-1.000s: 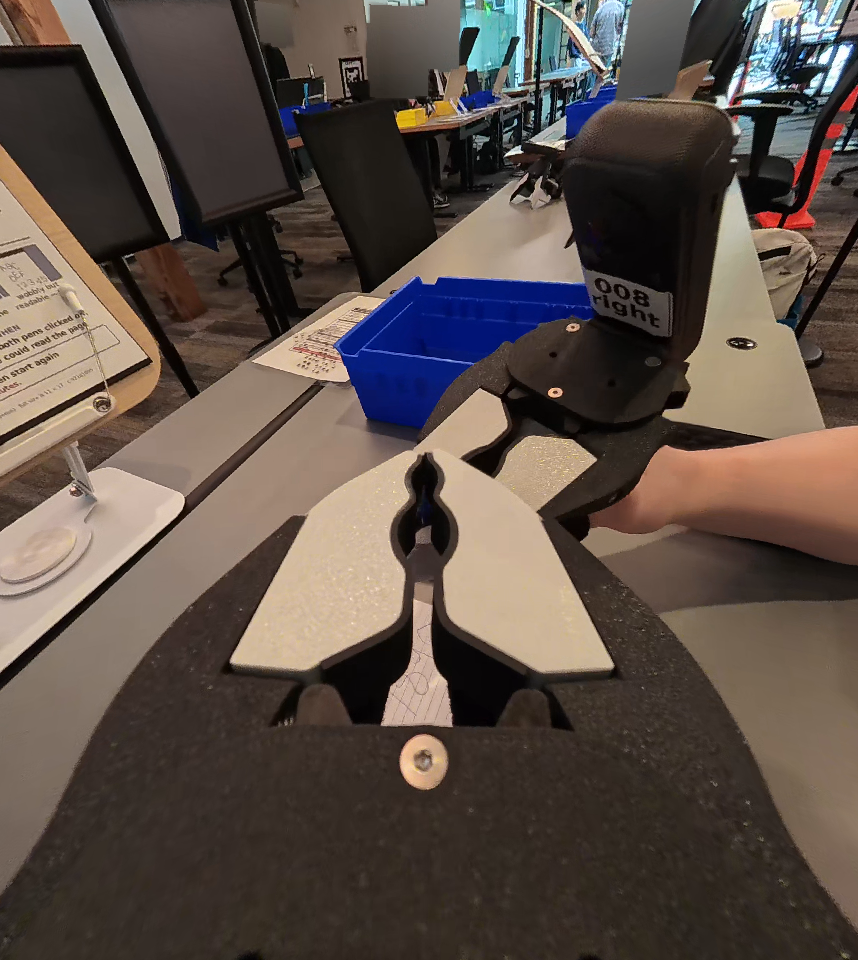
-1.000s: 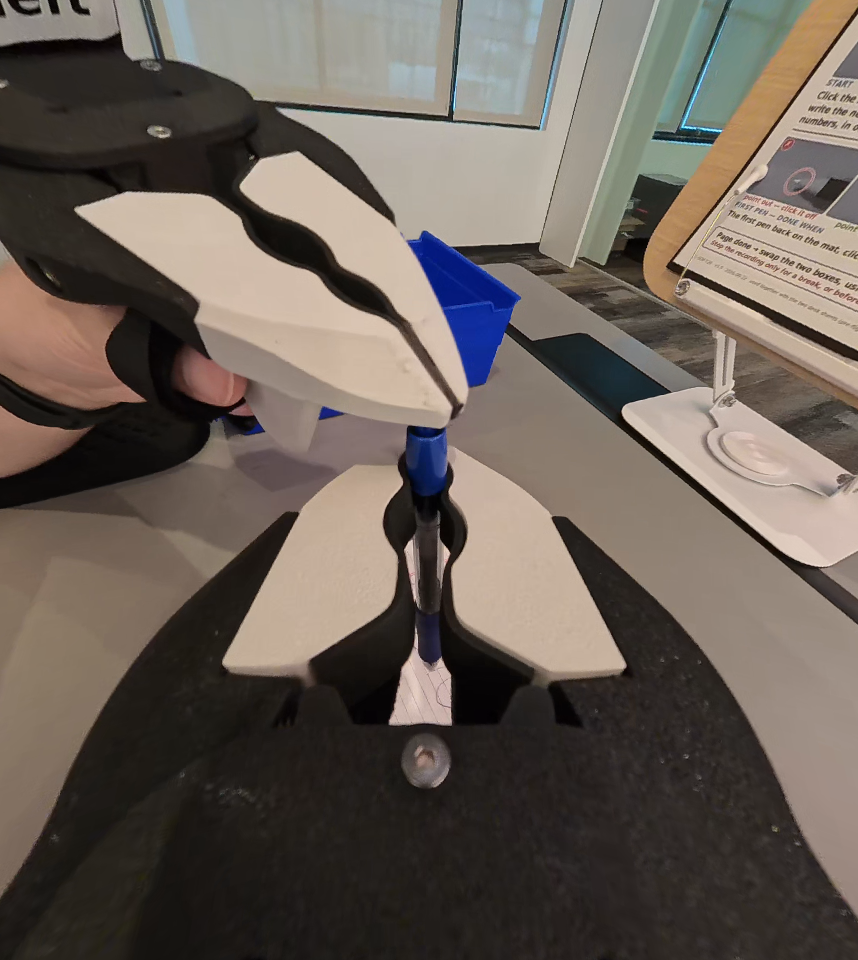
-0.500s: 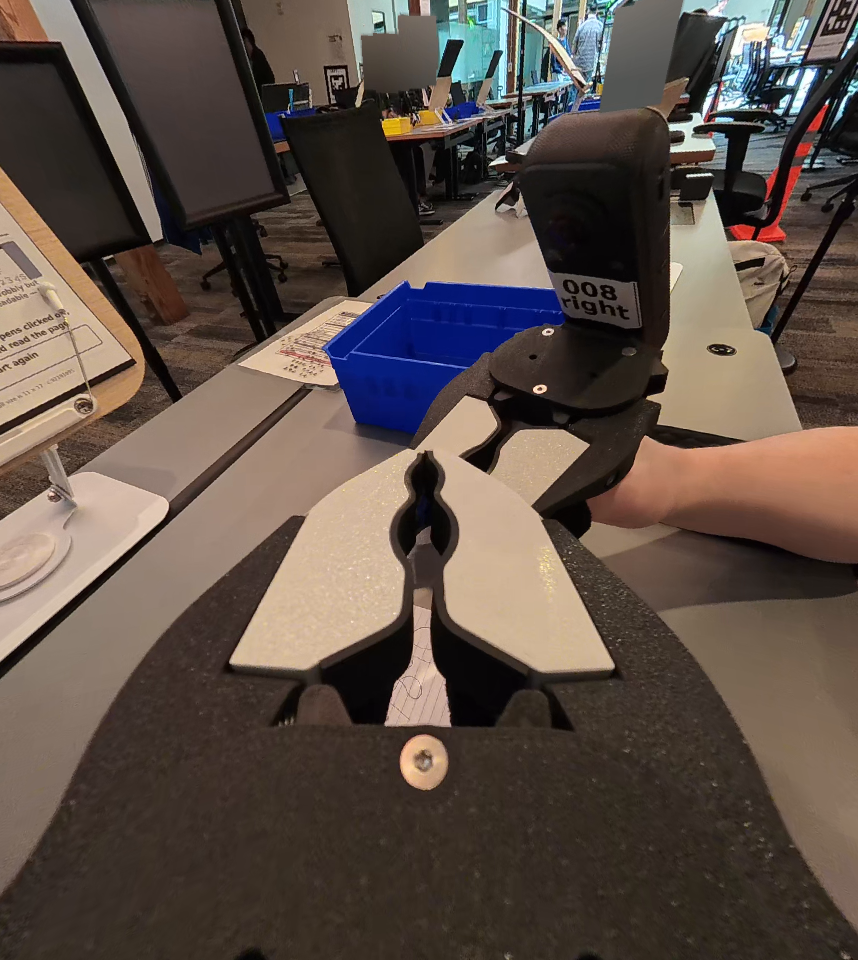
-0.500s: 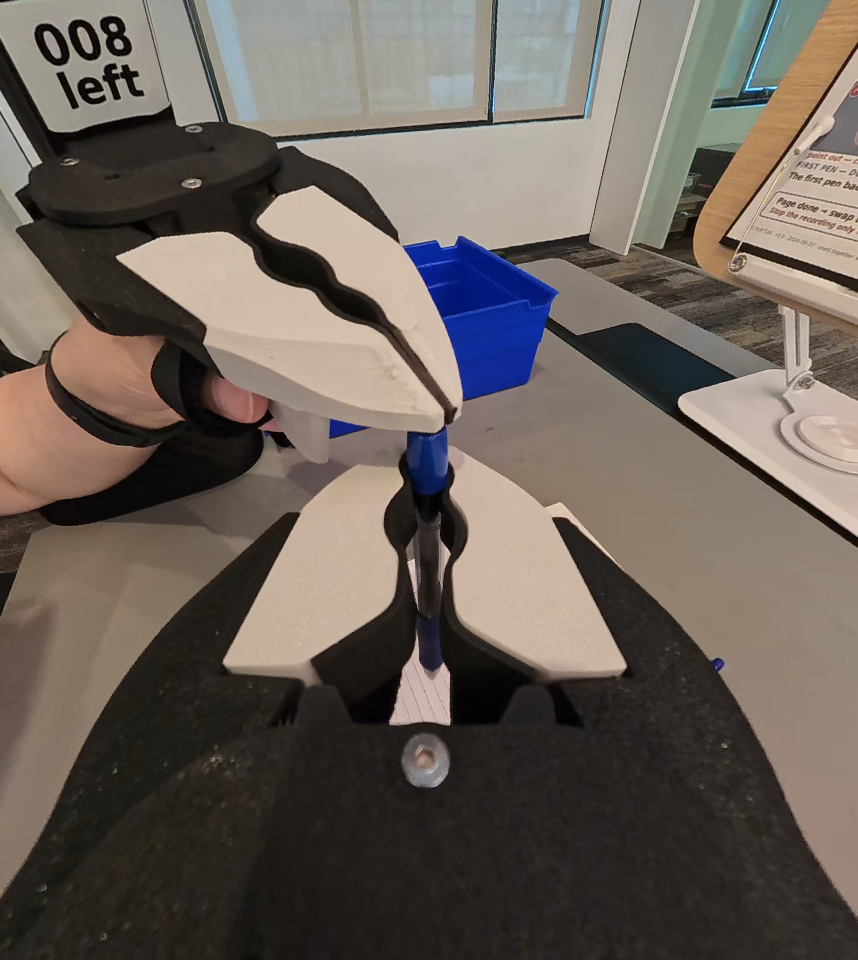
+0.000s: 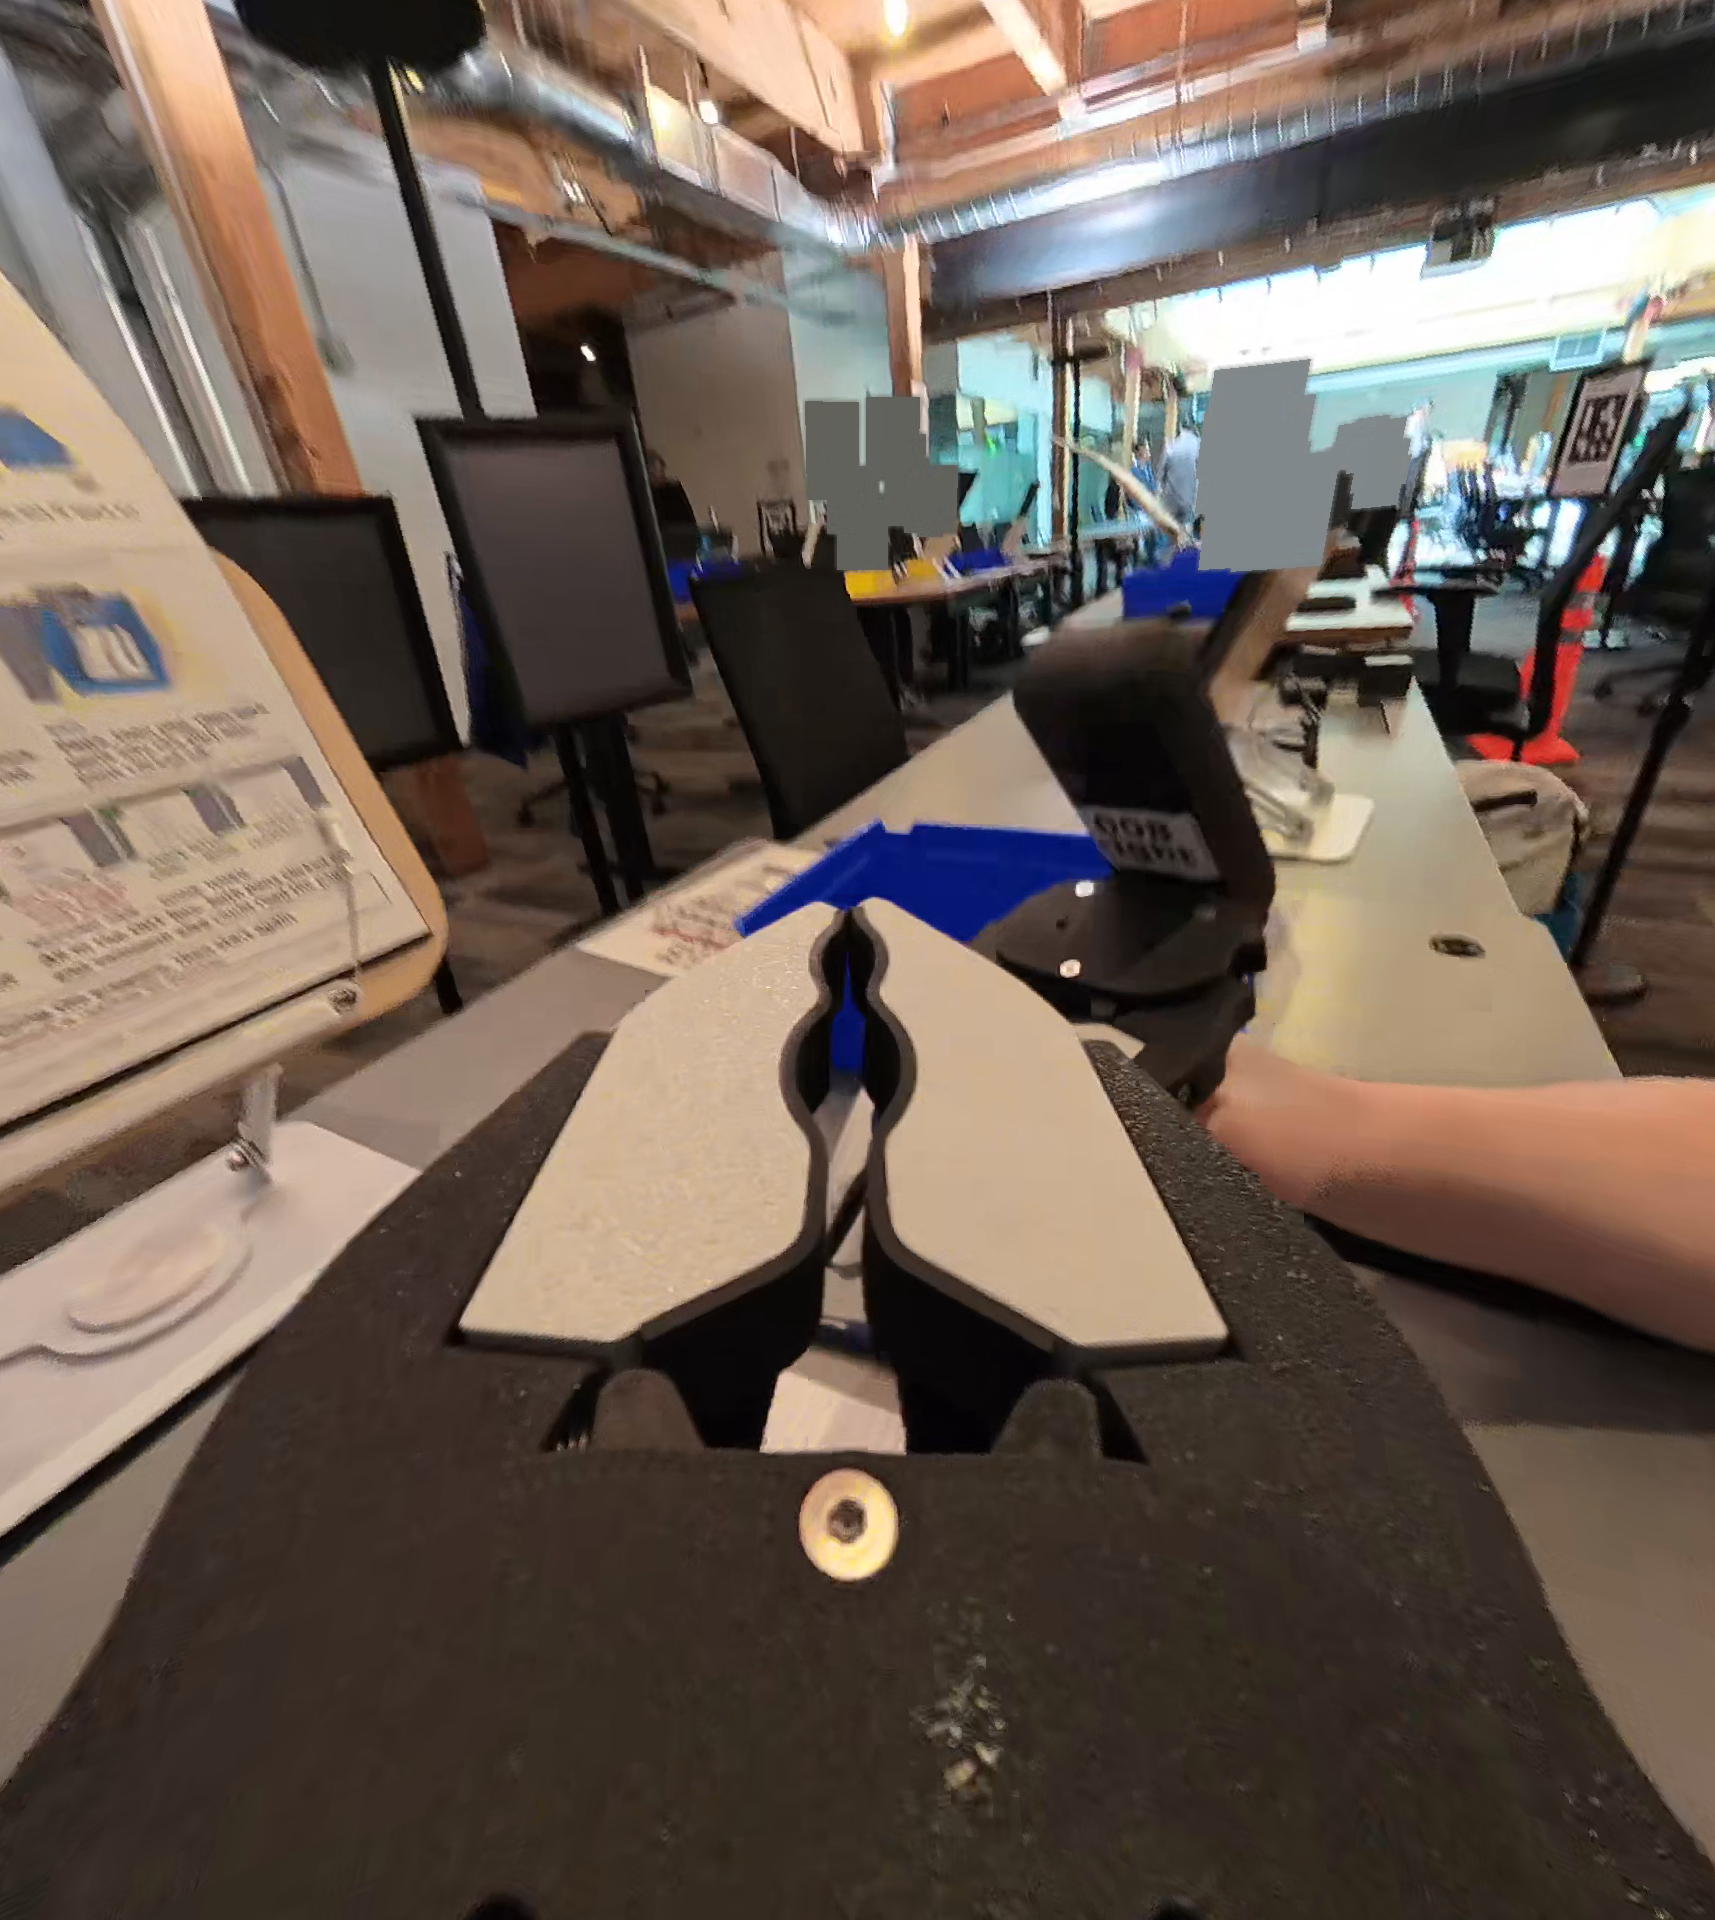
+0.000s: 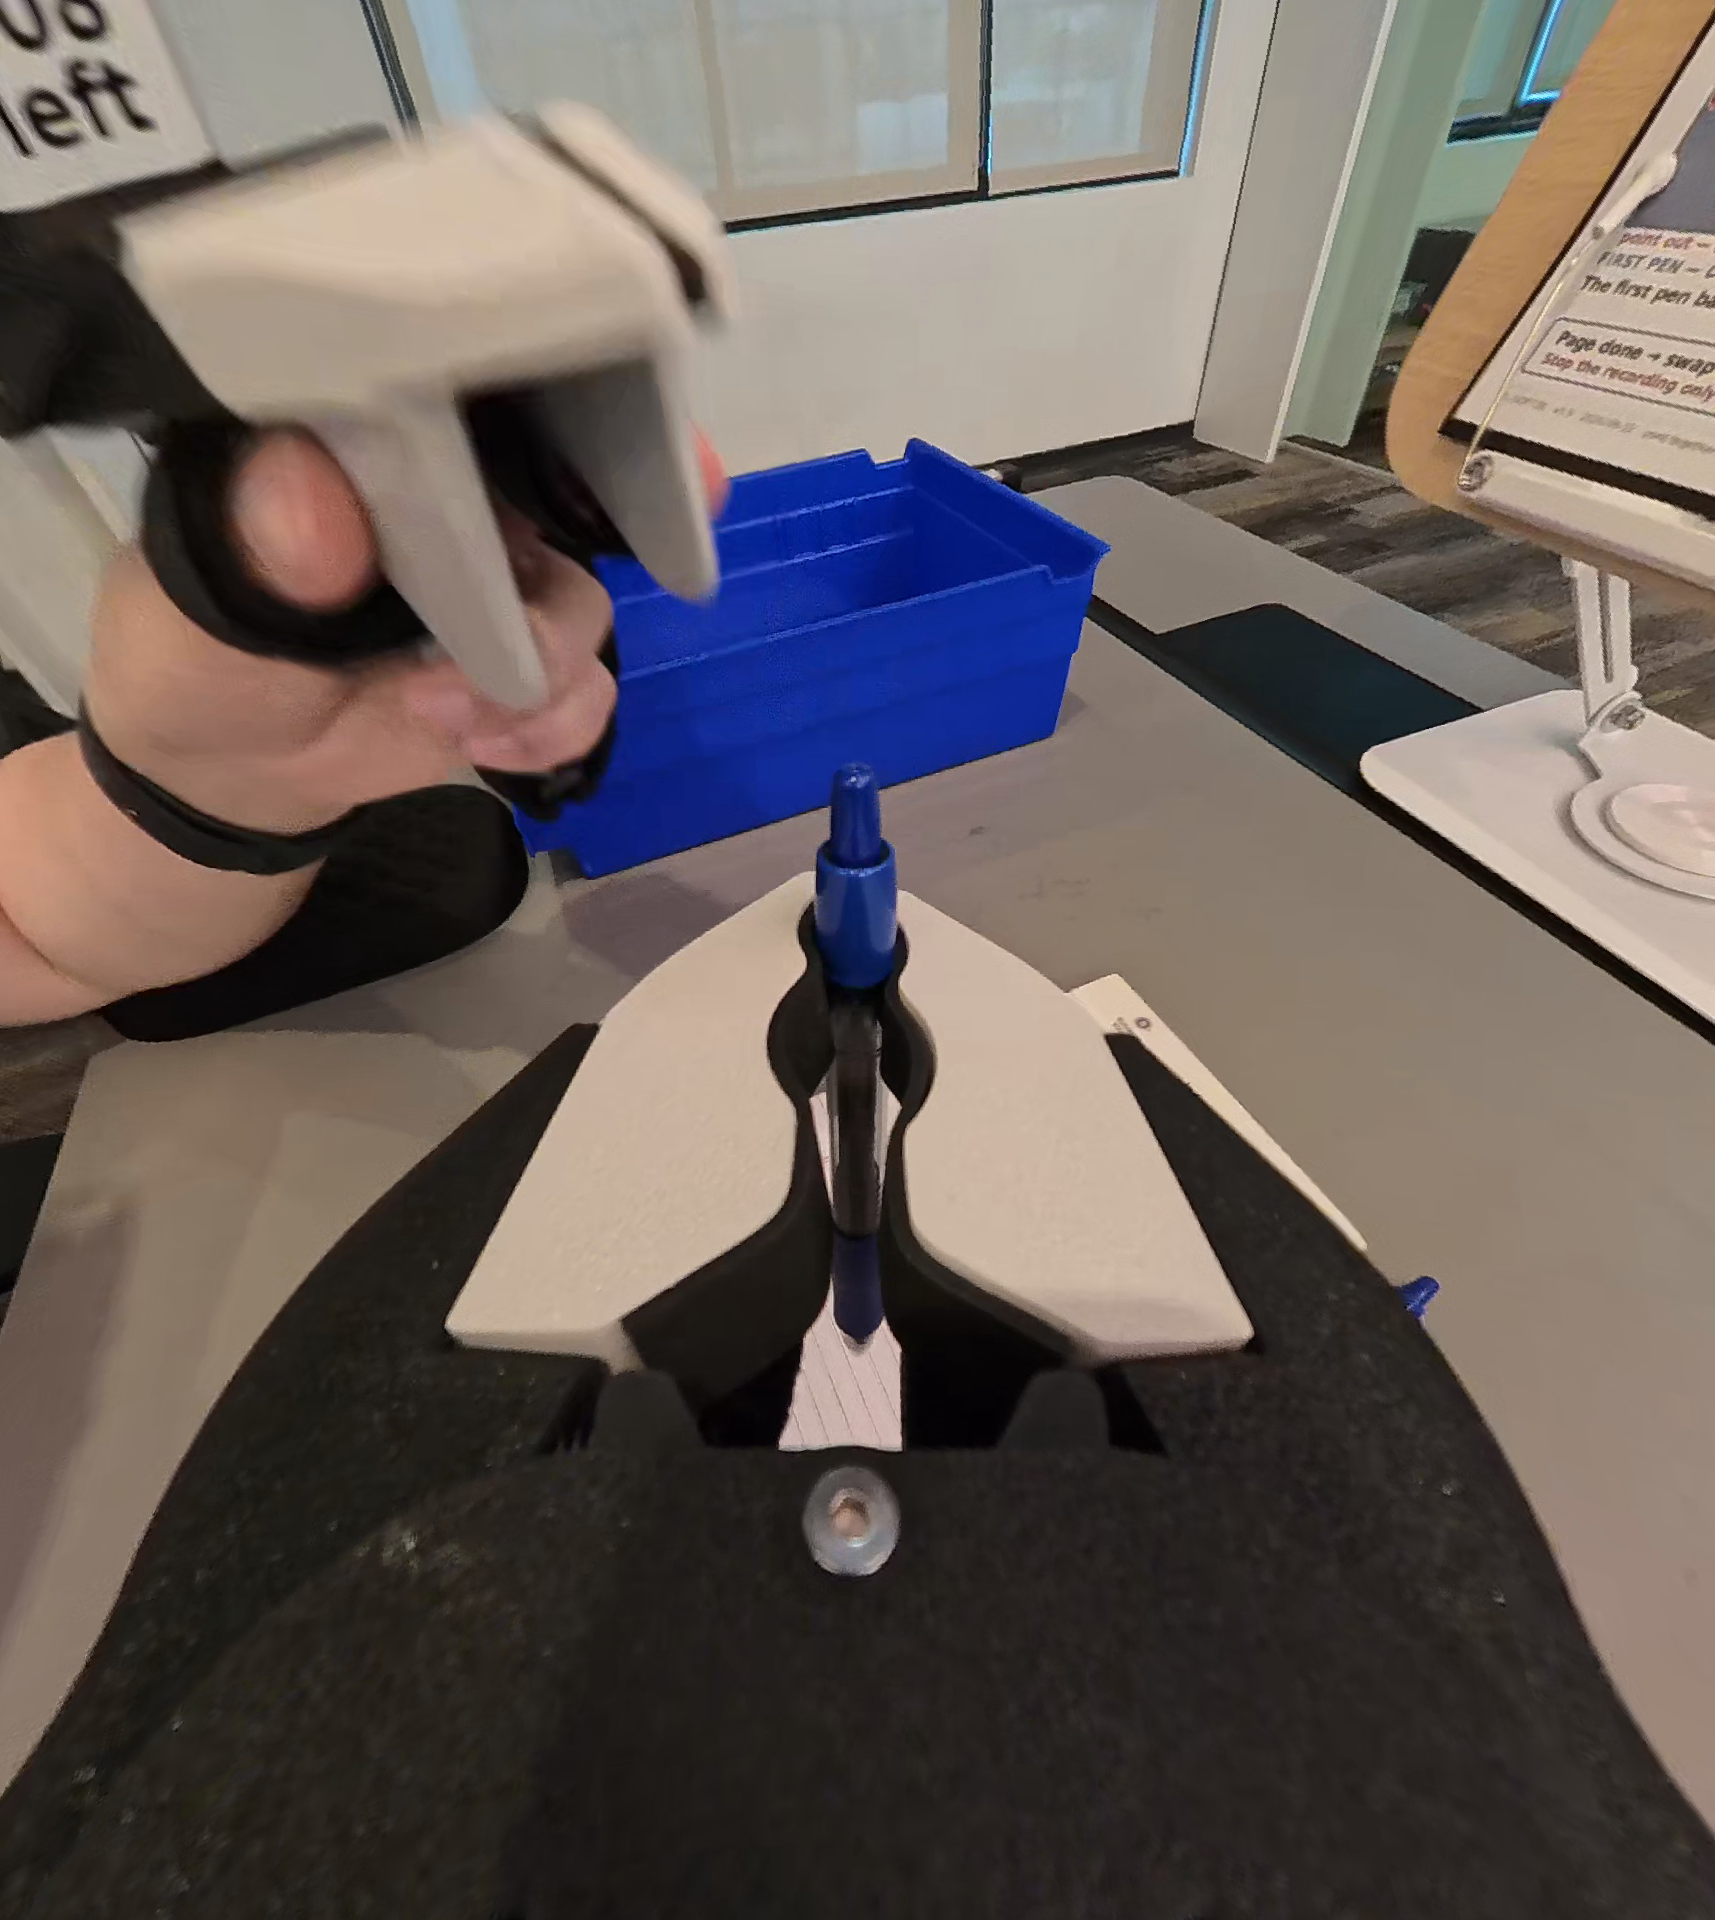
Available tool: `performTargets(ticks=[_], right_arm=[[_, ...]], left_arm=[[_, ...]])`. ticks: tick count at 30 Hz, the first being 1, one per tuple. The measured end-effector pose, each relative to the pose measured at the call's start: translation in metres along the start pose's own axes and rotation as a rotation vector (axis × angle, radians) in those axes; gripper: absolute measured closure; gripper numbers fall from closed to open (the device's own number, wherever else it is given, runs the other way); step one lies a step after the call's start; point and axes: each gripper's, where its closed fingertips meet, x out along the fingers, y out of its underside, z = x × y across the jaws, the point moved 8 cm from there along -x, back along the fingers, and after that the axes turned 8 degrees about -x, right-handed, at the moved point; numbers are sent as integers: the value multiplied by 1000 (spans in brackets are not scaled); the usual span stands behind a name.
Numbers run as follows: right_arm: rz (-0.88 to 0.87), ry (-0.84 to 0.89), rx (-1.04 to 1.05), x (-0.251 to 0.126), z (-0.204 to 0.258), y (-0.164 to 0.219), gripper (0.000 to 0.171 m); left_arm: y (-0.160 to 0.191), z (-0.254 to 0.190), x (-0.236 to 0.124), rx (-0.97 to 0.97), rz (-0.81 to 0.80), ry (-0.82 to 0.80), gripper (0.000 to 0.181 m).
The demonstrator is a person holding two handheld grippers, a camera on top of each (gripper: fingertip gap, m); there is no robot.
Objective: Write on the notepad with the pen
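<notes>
My right gripper [image 6: 853,920] is shut on a blue pen [image 6: 853,831] and holds it upright. The pen's top sticks out past the fingertips, and its tip rests on the lined notepad [image 6: 842,1403] seen through the gap below. A corner of the notepad [image 6: 1144,1039] shows to the right. My left gripper [image 5: 848,925] is shut and empty. In the right wrist view it [image 6: 520,364] is blurred, raised up and to the left of the pen's top, clear of it. White paper [image 5: 832,1403] shows under its fingers. The right gripper's black body [image 5: 1123,935] is just ahead to the right.
A blue bin [image 6: 832,644] stands on the grey table [image 6: 1248,883] behind the pen. An instruction board on a white stand [image 6: 1611,831] is at the right, and it shows in the left wrist view [image 5: 105,779]. The blue end of another pen [image 6: 1416,1294] peeks out beside the notepad. About 9 cm separates my left fingertips from my right.
My left gripper has lifted up and away from the pen's top, where its shut tips were pressing. The pen's top end now shows free. The right gripper still holds the pen.
</notes>
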Motion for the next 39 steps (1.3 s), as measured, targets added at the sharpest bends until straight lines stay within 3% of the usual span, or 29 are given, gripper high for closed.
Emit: performTargets(ticks=[4,7,17,26,39], right_arm=[[14,18,108,-11,-17,-1,167],[124,48,292,-23,-43,7,167],[600,145,778,-22,-112,87,167],[893,357,772,-16,-131,114,167],[902,444,658,-17,-131,115,159]], left_arm=[[-21,0,-15,33,-6,-28,181],[-25,6,-19,29,26,-55,181],[-15,1,-11,-15,127,-3,181],[-15,-9,-11,-2,182,29,181],[1,0,-5,-31,355,50,181]])
